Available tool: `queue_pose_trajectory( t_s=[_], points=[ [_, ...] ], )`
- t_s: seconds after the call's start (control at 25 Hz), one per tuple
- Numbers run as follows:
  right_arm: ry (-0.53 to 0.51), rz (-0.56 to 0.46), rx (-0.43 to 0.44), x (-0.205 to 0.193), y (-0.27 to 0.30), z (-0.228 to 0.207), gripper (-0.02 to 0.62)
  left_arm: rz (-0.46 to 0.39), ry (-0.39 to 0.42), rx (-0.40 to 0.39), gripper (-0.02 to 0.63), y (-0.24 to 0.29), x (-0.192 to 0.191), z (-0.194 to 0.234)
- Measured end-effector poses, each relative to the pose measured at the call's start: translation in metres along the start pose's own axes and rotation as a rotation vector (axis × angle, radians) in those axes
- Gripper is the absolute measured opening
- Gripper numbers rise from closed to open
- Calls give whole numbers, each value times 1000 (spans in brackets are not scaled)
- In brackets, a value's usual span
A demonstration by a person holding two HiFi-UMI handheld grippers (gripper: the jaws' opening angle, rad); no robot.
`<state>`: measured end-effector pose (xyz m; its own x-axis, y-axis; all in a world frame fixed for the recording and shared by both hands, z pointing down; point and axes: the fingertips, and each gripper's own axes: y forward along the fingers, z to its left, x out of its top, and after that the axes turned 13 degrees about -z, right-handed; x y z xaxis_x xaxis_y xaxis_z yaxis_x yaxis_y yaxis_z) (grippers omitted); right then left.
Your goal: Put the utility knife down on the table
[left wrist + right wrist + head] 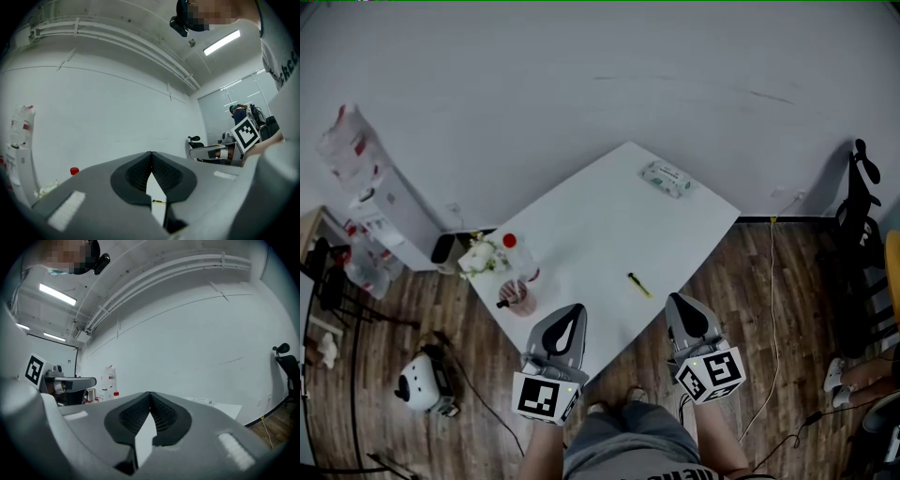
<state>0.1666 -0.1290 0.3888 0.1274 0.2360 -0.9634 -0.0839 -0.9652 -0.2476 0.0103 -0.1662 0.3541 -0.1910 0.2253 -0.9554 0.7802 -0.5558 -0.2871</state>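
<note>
The utility knife (639,285), slim, yellow and black, lies flat on the white table (609,225) near its front right edge, apart from both grippers. In the left gripper view the knife (159,202) shows small through the gap below the closed tips. My left gripper (573,312) hovers at the table's front edge, left of the knife, shut and holding nothing. My right gripper (678,302) hangs just right of the knife, off the table's edge, also shut and bare. In each gripper view the jaw tips meet: left gripper (151,153), right gripper (150,393).
A pack of wipes (666,178) lies at the table's far corner. A red-capped bottle (514,247), a pink cup (517,298) and a white bunch (480,255) crowd the left corner. A white device (422,384), a cable (773,309) and a chair (861,202) occupy the wood floor.
</note>
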Motion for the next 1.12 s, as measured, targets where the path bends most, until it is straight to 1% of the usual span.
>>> queue_pose_trajectory(
  t_s=[0.64,1.12],
  points=[
    [1,-35,-7,10,-5,8,-2,3,2,-12,11,-6,3,-2],
    [-16,-35,-2,15,-3,10,-2,-2,4,-11,11,-6,4,-2]
  ],
)
